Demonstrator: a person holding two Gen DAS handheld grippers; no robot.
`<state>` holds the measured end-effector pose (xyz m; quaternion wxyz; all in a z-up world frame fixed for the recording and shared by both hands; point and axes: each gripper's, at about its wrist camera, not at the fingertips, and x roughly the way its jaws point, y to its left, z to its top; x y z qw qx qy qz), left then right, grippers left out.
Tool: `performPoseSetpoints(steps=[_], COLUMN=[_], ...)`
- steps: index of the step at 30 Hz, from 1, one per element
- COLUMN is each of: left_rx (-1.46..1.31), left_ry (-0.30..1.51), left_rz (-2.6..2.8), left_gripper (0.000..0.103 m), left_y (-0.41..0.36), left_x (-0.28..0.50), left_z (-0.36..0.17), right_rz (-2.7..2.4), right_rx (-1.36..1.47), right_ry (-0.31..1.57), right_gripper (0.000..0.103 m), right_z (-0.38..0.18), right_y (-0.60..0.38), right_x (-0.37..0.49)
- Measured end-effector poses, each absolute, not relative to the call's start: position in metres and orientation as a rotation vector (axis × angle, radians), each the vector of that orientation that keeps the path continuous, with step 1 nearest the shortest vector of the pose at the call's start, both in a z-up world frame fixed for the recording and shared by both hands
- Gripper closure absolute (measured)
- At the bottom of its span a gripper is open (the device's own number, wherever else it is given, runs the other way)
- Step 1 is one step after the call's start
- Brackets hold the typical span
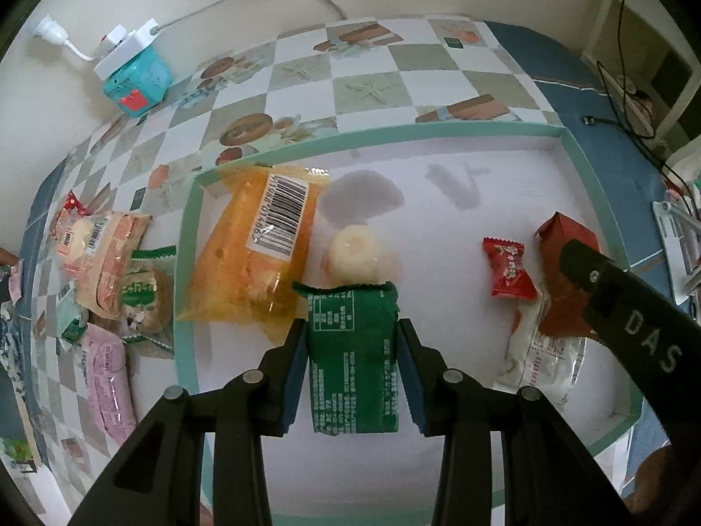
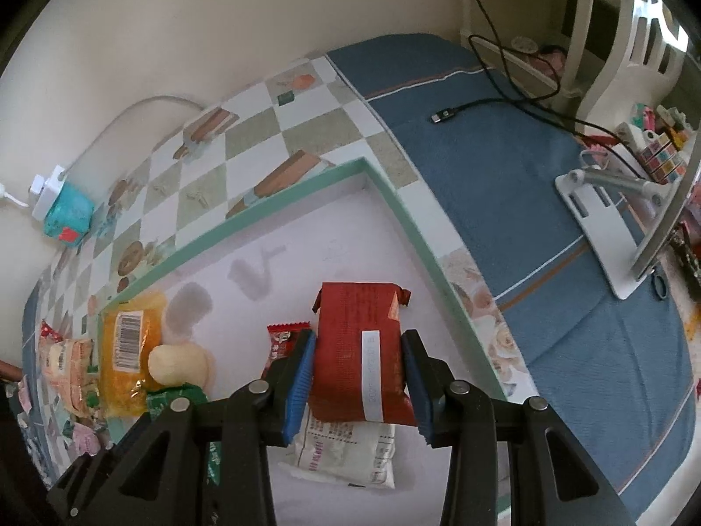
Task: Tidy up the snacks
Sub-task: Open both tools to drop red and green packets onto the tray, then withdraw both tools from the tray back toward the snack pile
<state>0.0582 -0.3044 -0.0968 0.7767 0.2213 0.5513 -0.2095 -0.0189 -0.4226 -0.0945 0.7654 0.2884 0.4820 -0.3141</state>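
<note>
Two tongs over a white, green-rimmed tray (image 1: 582,162) on a checkered desk (image 1: 372,83).
Left tongs (image 1: 352,342) clamp a green packet (image 1: 350,350); right tongs (image 2: 359,359) clamp a red packet (image 2: 359,350); cream wall (image 2: 175,35) behind.

Both point steeply downward. The left gripper (image 1: 352,366) has its blue pads pressed on a green foil packet (image 1: 352,350); the right gripper (image 2: 359,379) likewise clamps a dark red foil packet (image 2: 359,355).
</note>
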Motion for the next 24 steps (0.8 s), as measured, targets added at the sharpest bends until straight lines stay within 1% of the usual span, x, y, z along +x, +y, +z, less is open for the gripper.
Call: performPoseSetpoints(steps=[4,5,7,10,12,13,17,18,19,20,21,22,24], left_rx=[0.474,0.466,0.452,0.422,0.391,0.374,0.318,0.306,0.288,0.278,0.265,0.251,0.229], left_ry=[1.178,1.178,1.176,1.166,1.162,1.154,1.137,1.135,1.130,1.130,1.131,1.133,1.143], left_rz=[-0.452,-0.453,-0.452,-0.435,-0.413,-0.387,-0.312,-0.300,-0.277,-0.260,-0.240,-0.225,-0.198], left_gripper=[0.059,0.055,0.048,0.046,0.039,0.035,0.030,0.029,0.025,0.016,0.013,0.011,0.010], left_y=[-0.304,-0.303,-0.301,-0.295,-0.289,-0.284,-0.266,-0.262,-0.257,-0.253,-0.247,-0.243,-0.235], left_x=[0.058,0.058,0.059,0.064,0.069,0.072,0.083,0.086,0.089,0.092,0.095,0.098,0.102], left_z=[-0.088,-0.086,-0.081,-0.071,-0.065,-0.060,-0.050,-0.049,-0.047,-0.046,-0.046,-0.047,-0.048], right_rz=[-0.677,-0.675,-0.677,-0.676,-0.674,-0.673,-0.672,-0.669,-0.666,-0.664,-0.661,-0.660,-0.658], right_rx=[0.619,0.616,0.606,0.597,0.587,0.582,0.559,0.557,0.555,0.552,0.546,0.538,0.514], right_ry=[1.042,1.043,1.035,1.014,1.000,0.997,0.993,0.995,1.001,1.004,1.009,1.014,1.025], right_gripper=[0.058,0.056,0.048,0.045,0.042,0.038,0.033,0.030,0.026,0.025,0.023,0.020,0.017], right_z=[-0.089,-0.088,-0.083,-0.074,-0.068,-0.065,-0.059,-0.060,-0.060,-0.061,-0.062,-0.063,-0.064], right_y=[-0.423,-0.423,-0.422,-0.422,-0.421,-0.419,-0.414,-0.413,-0.412,-0.410,-0.408,-0.405,-0.401], right_x=[-0.020,-0.020,-0.021,-0.022,-0.022,-0.022,-0.019,-0.018,-0.016,-0.015,-0.013,-0.012,-0.008])
